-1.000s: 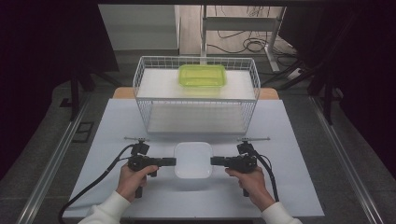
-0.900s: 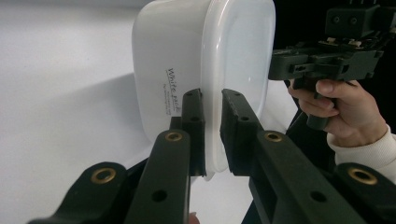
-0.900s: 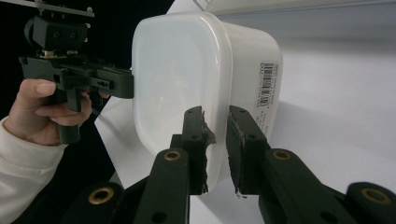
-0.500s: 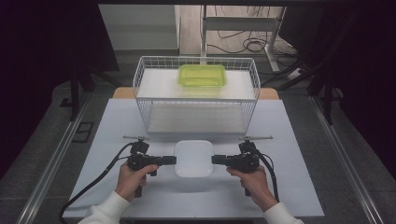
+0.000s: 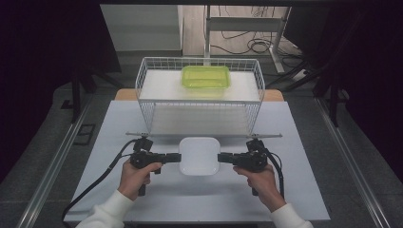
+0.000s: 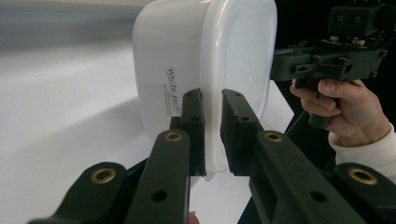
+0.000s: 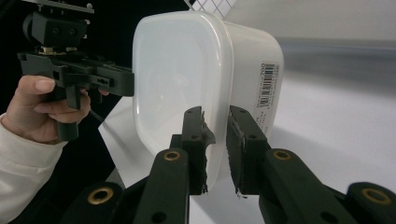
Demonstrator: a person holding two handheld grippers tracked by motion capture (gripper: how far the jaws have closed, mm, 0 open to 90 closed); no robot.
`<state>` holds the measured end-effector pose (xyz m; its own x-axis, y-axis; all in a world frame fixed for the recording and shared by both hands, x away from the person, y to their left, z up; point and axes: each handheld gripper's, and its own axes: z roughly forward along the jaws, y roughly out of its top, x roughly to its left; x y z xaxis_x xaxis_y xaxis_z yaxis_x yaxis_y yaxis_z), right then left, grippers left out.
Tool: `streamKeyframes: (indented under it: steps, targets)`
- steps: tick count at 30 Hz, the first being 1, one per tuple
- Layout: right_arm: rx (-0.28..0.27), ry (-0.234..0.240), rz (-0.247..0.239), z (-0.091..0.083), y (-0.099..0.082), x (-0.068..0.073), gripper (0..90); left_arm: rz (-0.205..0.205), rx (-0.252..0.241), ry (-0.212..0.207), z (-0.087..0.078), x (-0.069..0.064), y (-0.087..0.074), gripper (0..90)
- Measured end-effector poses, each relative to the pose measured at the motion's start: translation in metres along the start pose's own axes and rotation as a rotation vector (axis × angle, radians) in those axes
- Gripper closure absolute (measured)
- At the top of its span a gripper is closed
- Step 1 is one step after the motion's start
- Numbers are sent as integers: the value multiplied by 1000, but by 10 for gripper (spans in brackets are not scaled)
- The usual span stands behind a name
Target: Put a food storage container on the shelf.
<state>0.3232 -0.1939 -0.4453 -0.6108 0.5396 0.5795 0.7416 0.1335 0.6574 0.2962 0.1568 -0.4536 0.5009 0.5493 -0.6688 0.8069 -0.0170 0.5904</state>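
Observation:
A white lidded plastic container (image 5: 199,156) hangs just above the white table between my two grippers. My left gripper (image 5: 177,157) is shut on the left rim of the container (image 6: 205,70), its jaws pinching the lid's edge. From the other side my right gripper (image 5: 221,158) is shut on the right rim of the container (image 7: 187,70). In the left gripper view my left gripper (image 6: 212,133) clamps the rim, and the other hand holds the rim's far side. My right gripper (image 7: 215,140) clamps the rim the same way.
A white wire basket (image 5: 147,102) stands behind the container, at the table's back. A green lidded box (image 5: 205,76) lies on the shelf in it. The table's front edge (image 5: 190,216) is near the person's sleeves.
Both grippers have lifted the white container a little off the table; it now looks slightly higher and closer to the basket. Both grips are unchanged.

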Motion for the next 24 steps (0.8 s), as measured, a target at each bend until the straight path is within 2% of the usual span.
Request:
streamKeyframes:
  steps: [11,15,24]
  targets:
    - [-24,6,-37,-9,19,12,766,25,-26,4,-10,-12,14,810]
    - [-35,7,-50,-13,26,16,765,27,-36,-7,-13,-15,19,810]
    - [-43,-6,-57,-17,34,20,761,43,-52,-8,-18,-23,30,813]
